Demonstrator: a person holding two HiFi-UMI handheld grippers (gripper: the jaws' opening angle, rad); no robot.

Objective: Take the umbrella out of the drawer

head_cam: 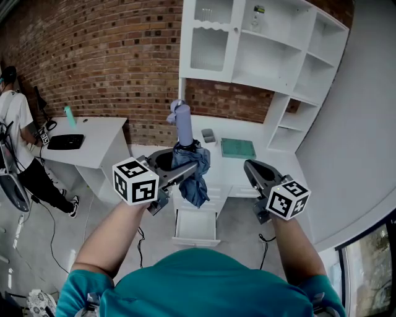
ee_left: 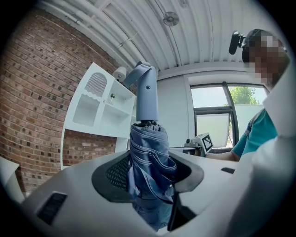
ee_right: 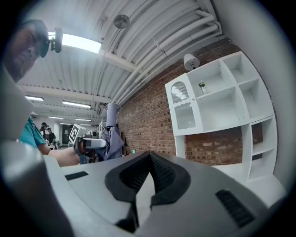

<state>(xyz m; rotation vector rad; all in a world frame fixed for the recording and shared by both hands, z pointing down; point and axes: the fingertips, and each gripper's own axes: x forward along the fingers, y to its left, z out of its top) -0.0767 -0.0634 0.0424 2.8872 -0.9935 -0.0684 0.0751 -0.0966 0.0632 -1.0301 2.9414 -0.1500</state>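
The only print in view is the black-and-white square pattern on the marker cube of the left gripper (head_cam: pixel 180 167) and on that of the right gripper (head_cam: pixel 252 168); no words can be read on them. The left gripper is clamped on the folded blue umbrella (head_cam: pixel 192 176), its pads pressing the bunched canopy from both sides, so the umbrella stands upright in the air with its grey handle (head_cam: pixel 183 127) on top and loose fabric hanging below the jaws. It is held well above the white drawer (head_cam: pixel 195 240), which stands pulled open under the counter (head_cam: pixel 272 162) with its pale inside showing. The right gripper is level beside it and apart from it, its jaws closed together at the tips with nothing between them. Behind, a white shelf unit (head_cam: pixel 291 68) stands against the brick wall; a small bottle (head_cam: pixel 257 18) sits in one of its upper compartments. On the counter lie a green mat (head_cam: pixel 238 148) and, just left of it, a small grey box (head_cam: pixel 208 135) whose contents cannot be made out. At the left, a white desk (head_cam: pixel 102 145) bears a black pad (head_cam: pixel 65 142) and a teal bottle (head_cam: pixel 70 116), with a person (head_cam: pixel 18 121) standing beside it.
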